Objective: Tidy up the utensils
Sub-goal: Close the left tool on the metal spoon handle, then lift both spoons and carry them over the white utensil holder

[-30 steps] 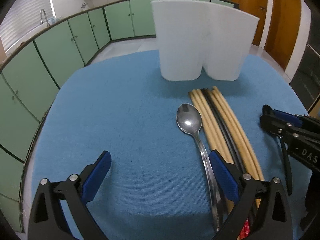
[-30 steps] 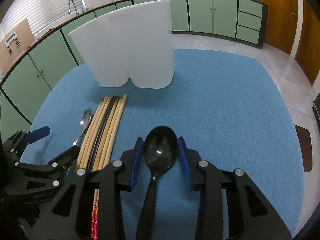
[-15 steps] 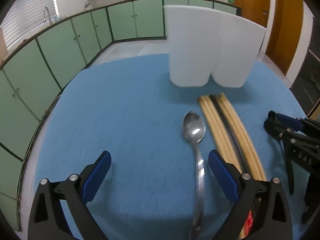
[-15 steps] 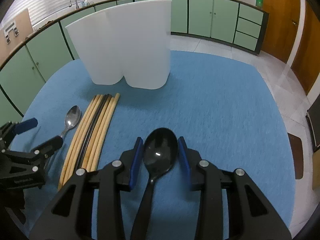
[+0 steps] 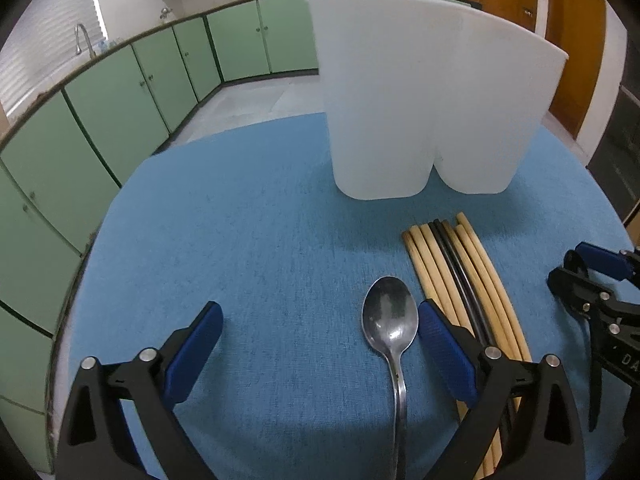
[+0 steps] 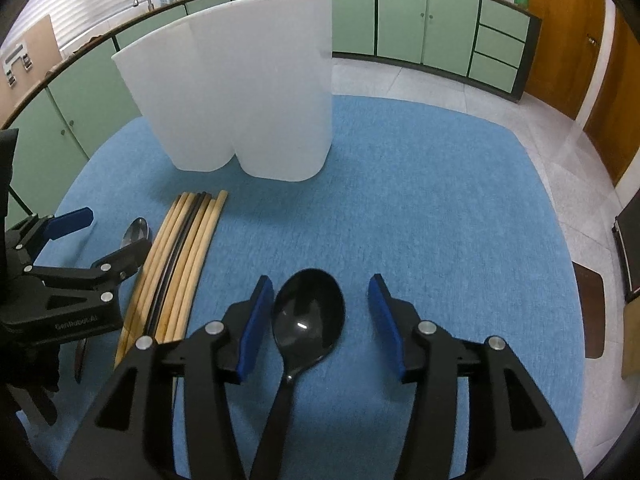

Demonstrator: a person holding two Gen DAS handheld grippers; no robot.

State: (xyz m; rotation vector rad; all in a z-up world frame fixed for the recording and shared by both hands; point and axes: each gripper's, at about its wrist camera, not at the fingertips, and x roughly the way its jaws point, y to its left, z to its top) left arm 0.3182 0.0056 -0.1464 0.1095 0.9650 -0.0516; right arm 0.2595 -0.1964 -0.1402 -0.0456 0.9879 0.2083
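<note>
Your right gripper [image 6: 318,320] has just been opening: its jaws stand about half apart around the bowl of the black spoon [image 6: 309,312], the left pad just beside it, the right pad clear, so nothing is gripped and the spoon lies on the cloth [image 6: 420,208]. From that I judge you are either letting it go or resetting for a hold lower on the handle.

Your left gripper [image 5: 316,344] is wide open and empty, with the steel spoon [image 5: 390,318] inside its span, close against the right pad. That looks like a line-up for a pick, though the pads do not press on it.

The chopsticks [image 5: 452,268], tan with one dark pair among them, lie bunched side by side at 1 o'clock from the left gripper and 10 o'clock from the right. Their tips point at the white holder [image 5: 416,100], which stands upright at 12 o'clock, two compartments joined; I cannot see inside.

The blue cloth is flat and felt-like, so thin handles lie close to it. Green cabinets [image 6: 420,28] curve around the room, with a wooden door [image 6: 560,40] at 2 o'clock.
</note>
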